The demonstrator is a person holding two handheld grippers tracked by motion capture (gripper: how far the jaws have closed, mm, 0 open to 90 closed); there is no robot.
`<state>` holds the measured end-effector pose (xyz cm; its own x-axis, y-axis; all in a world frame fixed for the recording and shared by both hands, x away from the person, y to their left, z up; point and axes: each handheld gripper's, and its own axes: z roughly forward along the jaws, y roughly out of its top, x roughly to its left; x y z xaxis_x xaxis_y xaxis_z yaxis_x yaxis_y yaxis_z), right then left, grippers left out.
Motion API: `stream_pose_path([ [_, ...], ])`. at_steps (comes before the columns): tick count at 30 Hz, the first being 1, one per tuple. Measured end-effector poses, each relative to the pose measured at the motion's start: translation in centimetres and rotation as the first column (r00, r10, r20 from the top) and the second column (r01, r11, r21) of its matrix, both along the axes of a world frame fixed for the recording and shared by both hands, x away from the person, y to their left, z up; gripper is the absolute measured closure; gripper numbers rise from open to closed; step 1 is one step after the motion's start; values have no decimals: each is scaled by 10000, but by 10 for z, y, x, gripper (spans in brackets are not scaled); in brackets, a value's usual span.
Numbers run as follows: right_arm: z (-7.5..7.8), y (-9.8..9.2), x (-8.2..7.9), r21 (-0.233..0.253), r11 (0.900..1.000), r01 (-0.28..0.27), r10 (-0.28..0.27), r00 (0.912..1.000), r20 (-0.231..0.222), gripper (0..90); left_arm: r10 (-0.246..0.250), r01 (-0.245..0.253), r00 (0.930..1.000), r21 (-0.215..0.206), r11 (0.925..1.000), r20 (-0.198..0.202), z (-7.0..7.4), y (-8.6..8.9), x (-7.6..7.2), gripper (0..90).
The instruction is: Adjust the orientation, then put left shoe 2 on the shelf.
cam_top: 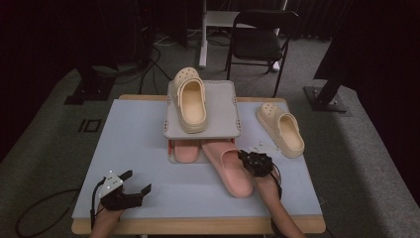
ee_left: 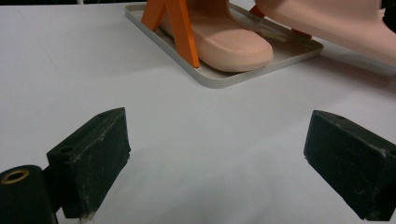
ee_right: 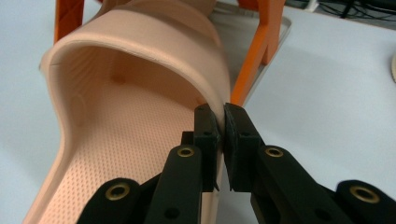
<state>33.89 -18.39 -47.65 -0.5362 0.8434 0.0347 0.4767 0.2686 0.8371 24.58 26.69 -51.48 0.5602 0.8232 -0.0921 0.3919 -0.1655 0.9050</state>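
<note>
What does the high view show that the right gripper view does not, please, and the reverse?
High view alone: two cream clogs, one on the rack's top shelf, one on the table, and the open left gripper.
Right gripper view alone: the right gripper pinching the slide's strap edge.
Both: the pink slide and the rack.

A grey carpeted floor [cam_top: 44,124] is observed around the bench [cam_top: 133,148], whose top is pale blue with a wooden edge. A black folding chair [cam_top: 257,42] is placed behind it, beside a white post [cam_top: 202,34]. Black cables [cam_top: 148,64] are laid across the floor. The far background is left dark.
</note>
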Motion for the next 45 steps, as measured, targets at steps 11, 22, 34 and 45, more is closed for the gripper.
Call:
stream_pose_path([
  [11, -3, 25, 9, 294, 9881, 1511, -1509, 9885, -99, 841, -25, 25, 10000, 16, 10000, 51, 1, 1, 0, 68],
  [22, -11, 36, 14, 744, 9780, 1948, -1903, 9797, -634, 781, -19, 19, 10000, -9, 10000, 16, 0, 2, 0, 68],
  [34, -7, 37, 5, 1232, 9884, 887, -814, 9947, -627, 557, -48, 48, 10000, -5, 10000, 45, 1, 1, 0, 68],
  [45, -2, 21, -24, 1586, 9847, -725, 850, 9937, -736, 334, -29, 29, 10000, -60, 10000, 69, 1, 0, 0, 68],
])
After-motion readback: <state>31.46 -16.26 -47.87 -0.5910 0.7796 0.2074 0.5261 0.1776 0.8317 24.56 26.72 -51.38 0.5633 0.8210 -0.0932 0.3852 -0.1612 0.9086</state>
